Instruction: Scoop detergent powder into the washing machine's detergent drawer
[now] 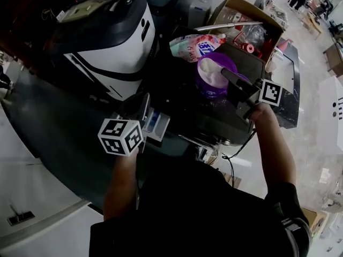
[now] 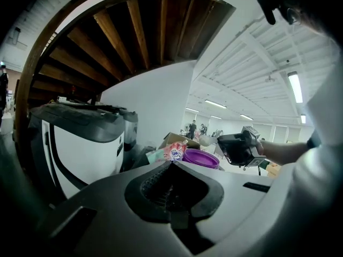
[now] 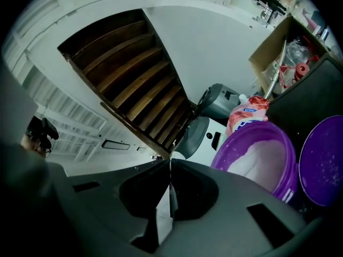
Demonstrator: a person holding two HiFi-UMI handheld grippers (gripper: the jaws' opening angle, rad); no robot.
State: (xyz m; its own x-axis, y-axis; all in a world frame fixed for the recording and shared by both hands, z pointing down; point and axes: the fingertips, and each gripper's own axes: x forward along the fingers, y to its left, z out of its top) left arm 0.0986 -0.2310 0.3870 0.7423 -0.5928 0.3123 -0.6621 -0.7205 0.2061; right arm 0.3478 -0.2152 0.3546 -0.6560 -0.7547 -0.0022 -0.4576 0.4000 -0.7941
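Detergent drawer [image 1: 158, 123] half hidden, purple lid [image 3: 321, 162] cut off

Tub [image 1: 210, 74] mouth open from above. R hand-held gripper [image 1: 226, 74], nipping scoop [image 3: 163, 208], takes its near-right rim. Bag [image 1: 195, 46] crowds tub's far-left side, box [image 1: 244, 23] blocks far right, lid [image 3: 321, 162] lies just right of tub. Big white machine [image 1: 107, 42] walls off left. Washer top [image 1: 182, 103] btwn tub & drawer [image 1: 157, 123] is bare. L hand-held gripper [image 1: 145, 103], jaws together, sits at drawer's left end.
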